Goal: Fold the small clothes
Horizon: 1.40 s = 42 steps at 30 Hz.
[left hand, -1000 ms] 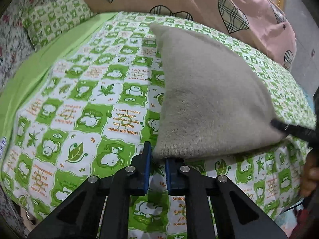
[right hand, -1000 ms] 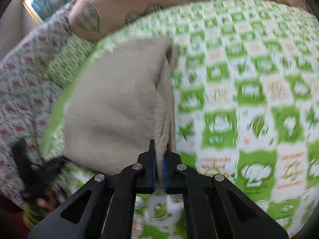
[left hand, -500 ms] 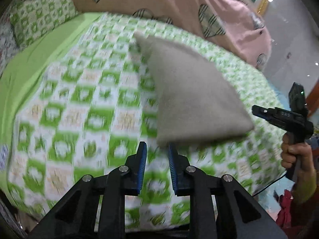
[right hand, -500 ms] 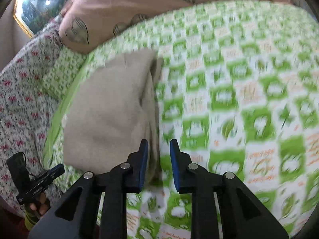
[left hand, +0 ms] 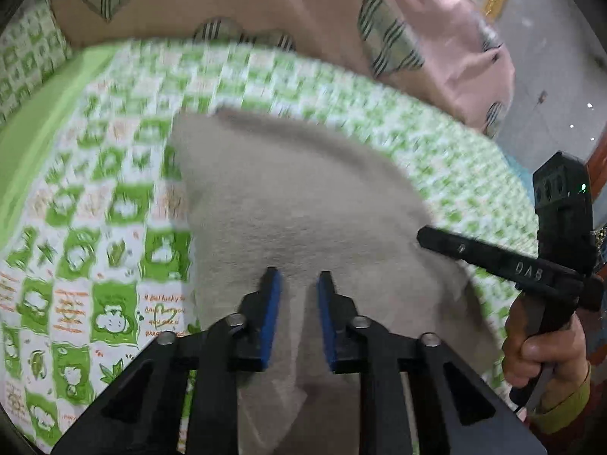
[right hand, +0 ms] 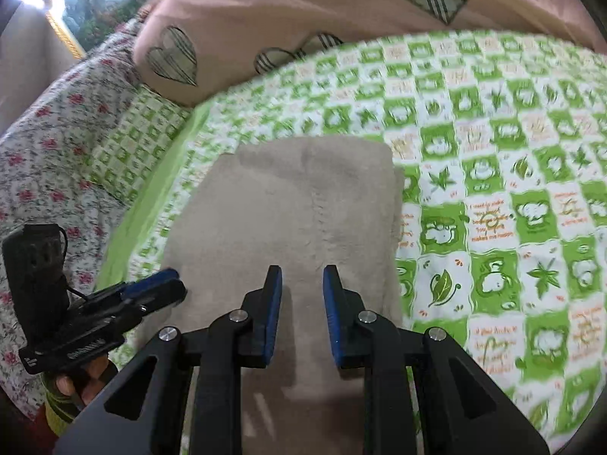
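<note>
A beige fleece garment (left hand: pixel 288 204) lies folded flat on the green-and-white checked bedspread (left hand: pixel 95 204); it also shows in the right wrist view (right hand: pixel 296 208). My left gripper (left hand: pixel 297 284) is open and empty, hovering over the garment's near part. My right gripper (right hand: pixel 301 280) is open and empty over the same garment. The right gripper also shows in the left wrist view (left hand: pixel 425 237), at the garment's right edge. The left gripper also shows in the right wrist view (right hand: pixel 163 284), at the garment's left edge.
A pink quilt with checked hearts (left hand: pixel 303 11) lies along the back of the bed, also in the right wrist view (right hand: pixel 341 19). A floral sheet (right hand: pixel 49 144) and a green-checked pillow (right hand: pixel 140 132) lie at the left. The bed edge is near.
Both grippers let go of the garment's near corners, opened, pulled back, then moved in over the garment. The garment now lies flat.
</note>
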{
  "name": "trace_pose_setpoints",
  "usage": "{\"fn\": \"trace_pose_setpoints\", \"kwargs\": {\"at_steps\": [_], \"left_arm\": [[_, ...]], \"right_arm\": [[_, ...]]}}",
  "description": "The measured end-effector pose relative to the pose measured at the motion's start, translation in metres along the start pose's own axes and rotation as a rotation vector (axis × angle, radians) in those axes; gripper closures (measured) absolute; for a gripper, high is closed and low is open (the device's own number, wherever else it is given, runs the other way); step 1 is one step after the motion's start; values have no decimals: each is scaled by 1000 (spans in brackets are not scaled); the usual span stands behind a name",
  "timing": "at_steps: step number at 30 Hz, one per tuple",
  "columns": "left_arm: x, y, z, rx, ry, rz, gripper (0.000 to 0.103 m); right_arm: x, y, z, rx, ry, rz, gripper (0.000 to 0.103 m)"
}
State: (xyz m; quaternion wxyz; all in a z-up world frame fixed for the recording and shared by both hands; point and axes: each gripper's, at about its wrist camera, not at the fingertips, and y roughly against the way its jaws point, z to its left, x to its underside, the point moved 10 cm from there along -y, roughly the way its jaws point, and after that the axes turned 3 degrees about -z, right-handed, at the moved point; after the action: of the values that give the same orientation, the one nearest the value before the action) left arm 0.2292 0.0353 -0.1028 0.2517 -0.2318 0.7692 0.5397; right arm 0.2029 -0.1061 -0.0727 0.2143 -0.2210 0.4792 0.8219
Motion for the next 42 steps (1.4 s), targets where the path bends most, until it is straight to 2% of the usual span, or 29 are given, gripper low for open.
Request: {"fn": "trace_pose_setpoints", "kwargs": {"at_steps": [3,5,9,12,16,19,23,25,26,27,29,33,42], "left_arm": [[2,-6,12,80,74,13,93],[4,-9,13,88,63,5,93],[4,-8,11,93,74,-16,93],[7,13,6,78,83,-58,93],[22,53,-4,39,41,-123,92],[45,79,-9,64,52,-141,92],[85,87,-16,74,41,-99,92],[105,75,-8,52,52,-45,92],[113,69,-4,51,69,-23,93],[119,65,-1,61,90,-12,93],[120,66,1,66,111,-22,93],[120,67,-2,25,80,-28,92],[124,72,-4,17,102,-33,88]], "right_arm": [[5,-23,-21,49,10,26,89],[3,-28,-27,28,-9,8,90],[2,-27,-25,50,26,3,90],[0,-22,-22,50,19,4,90],[6,5,-13,48,23,-15,86],[20,32,0,11,38,-36,86],[62,46,10,-15,74,23,84],[80,43,1,28,90,54,83],[90,40,-10,73,93,70,84],[96,39,-18,83,80,75,84],[98,45,-25,43,21,53,84],[97,53,-24,83,39,47,84],[108,60,-24,131,81,42,84]]}}
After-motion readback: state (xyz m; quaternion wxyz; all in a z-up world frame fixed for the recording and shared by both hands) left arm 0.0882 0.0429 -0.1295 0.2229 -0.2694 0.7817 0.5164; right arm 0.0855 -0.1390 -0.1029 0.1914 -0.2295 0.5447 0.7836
